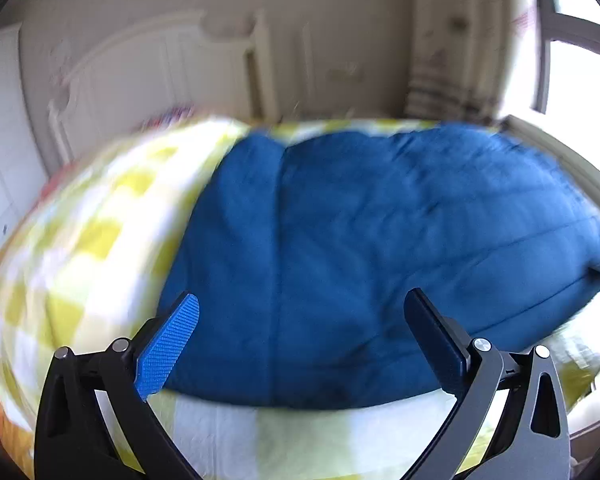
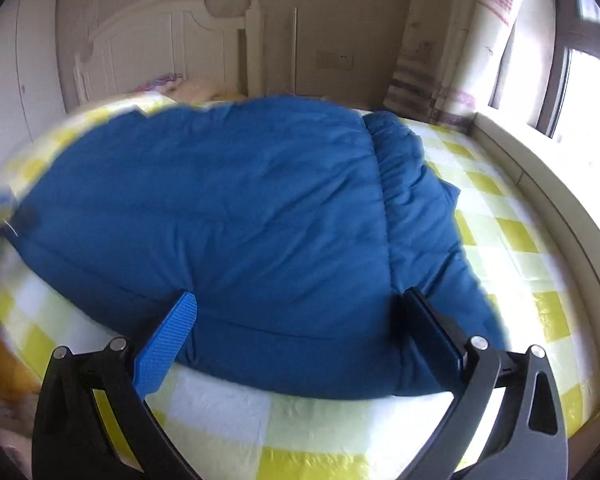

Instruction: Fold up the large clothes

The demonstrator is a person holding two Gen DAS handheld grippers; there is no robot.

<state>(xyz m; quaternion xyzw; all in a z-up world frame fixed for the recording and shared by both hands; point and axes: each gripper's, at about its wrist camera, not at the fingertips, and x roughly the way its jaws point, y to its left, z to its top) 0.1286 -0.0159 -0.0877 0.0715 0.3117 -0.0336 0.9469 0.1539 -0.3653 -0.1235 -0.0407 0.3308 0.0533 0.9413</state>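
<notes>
In the left wrist view, the left gripper [image 1: 302, 312] hangs above the bed [image 1: 100, 240] with its fingers [image 1: 168, 344] spread wide and nothing between them. Beyond them lies the blue padded jacket [image 1: 360, 240], spread flat on the yellow-and-white checked cover, filling the middle and right of the frame. The picture is blurred. A white headboard [image 1: 140, 68] stands behind, and a window [image 1: 572, 60] is at the right.

In the right wrist view, the right gripper [image 2: 300, 312] also has its fingers [image 2: 166, 344] spread apart, empty, over the near edge of the jacket [image 2: 240, 220]. A sleeve [image 2: 420, 208] lies folded along the jacket's right side, with the checked cover [image 2: 512, 240] bare beyond it.
</notes>
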